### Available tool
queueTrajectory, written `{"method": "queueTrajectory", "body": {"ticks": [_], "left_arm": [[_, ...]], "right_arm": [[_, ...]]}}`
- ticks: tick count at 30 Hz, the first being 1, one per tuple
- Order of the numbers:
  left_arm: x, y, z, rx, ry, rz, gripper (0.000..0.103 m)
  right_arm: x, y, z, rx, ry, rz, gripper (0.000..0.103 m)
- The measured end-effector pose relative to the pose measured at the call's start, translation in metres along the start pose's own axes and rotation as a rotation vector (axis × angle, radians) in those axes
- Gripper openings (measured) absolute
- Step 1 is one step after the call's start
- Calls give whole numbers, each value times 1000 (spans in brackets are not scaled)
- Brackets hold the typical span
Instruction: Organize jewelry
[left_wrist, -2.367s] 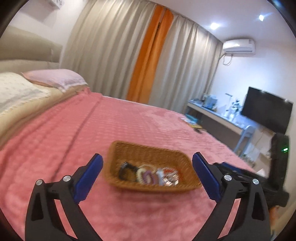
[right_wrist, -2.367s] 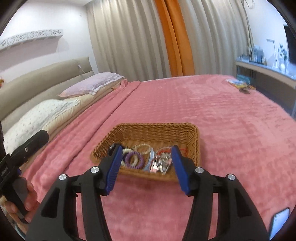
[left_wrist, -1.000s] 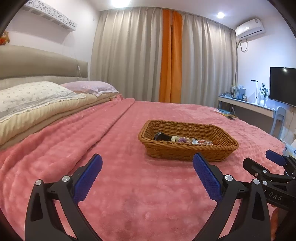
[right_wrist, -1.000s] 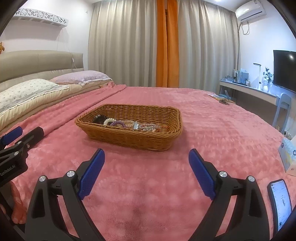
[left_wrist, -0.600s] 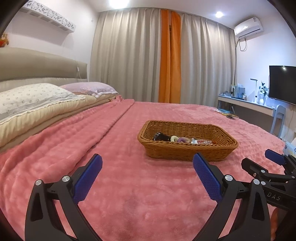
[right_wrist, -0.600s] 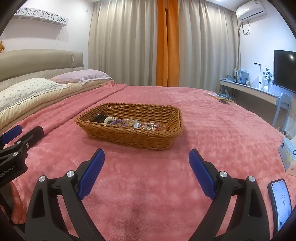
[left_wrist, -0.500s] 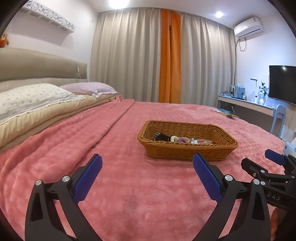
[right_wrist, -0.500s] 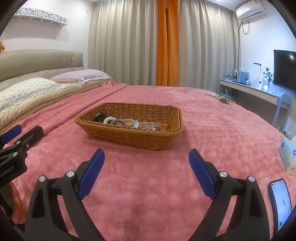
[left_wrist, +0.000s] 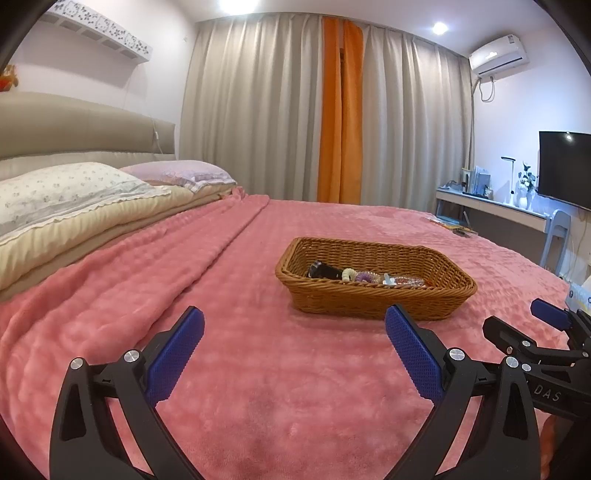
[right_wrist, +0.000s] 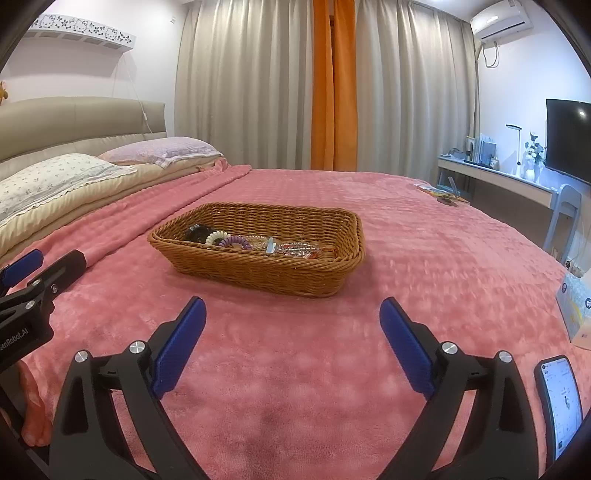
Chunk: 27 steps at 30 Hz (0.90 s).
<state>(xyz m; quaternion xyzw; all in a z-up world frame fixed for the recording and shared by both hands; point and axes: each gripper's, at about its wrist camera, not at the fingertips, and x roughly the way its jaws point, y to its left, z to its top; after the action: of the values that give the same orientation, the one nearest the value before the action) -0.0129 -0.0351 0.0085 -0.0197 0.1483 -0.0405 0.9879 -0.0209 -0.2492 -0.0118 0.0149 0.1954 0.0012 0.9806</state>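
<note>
A brown wicker basket (left_wrist: 373, 299) (right_wrist: 258, 267) sits on the pink bedspread. Inside lie several hair ties and bracelets: a black piece (right_wrist: 197, 232), a white coil (right_wrist: 217, 236), a purple coil (right_wrist: 236, 242) and beaded bracelets (right_wrist: 299, 248); they also show in the left wrist view (left_wrist: 364, 276). My left gripper (left_wrist: 293, 325) is open and empty, low over the bed, well short of the basket. My right gripper (right_wrist: 291, 314) is open and empty, likewise short of the basket. Each gripper shows at the other view's edge.
A phone (right_wrist: 561, 398) lies on the bed at the right, next to a tissue box (right_wrist: 574, 306). Pillows (left_wrist: 70, 188) and headboard are at the left. Small items (right_wrist: 443, 194) lie at the bed's far right edge. A desk and TV (left_wrist: 565, 168) stand beyond.
Both grippers pulled back and down from the basket since the oldest frames, and the right gripper opened wide. Over the last second the view barely moves.
</note>
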Motion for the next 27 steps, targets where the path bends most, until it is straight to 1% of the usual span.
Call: {"method": "queueTrajectory", "body": {"ticks": [27], "left_arm": [[0, 0, -3, -6, 8, 0, 95]], "right_arm": [[0, -1, 1, -1, 1, 0, 91]]}}
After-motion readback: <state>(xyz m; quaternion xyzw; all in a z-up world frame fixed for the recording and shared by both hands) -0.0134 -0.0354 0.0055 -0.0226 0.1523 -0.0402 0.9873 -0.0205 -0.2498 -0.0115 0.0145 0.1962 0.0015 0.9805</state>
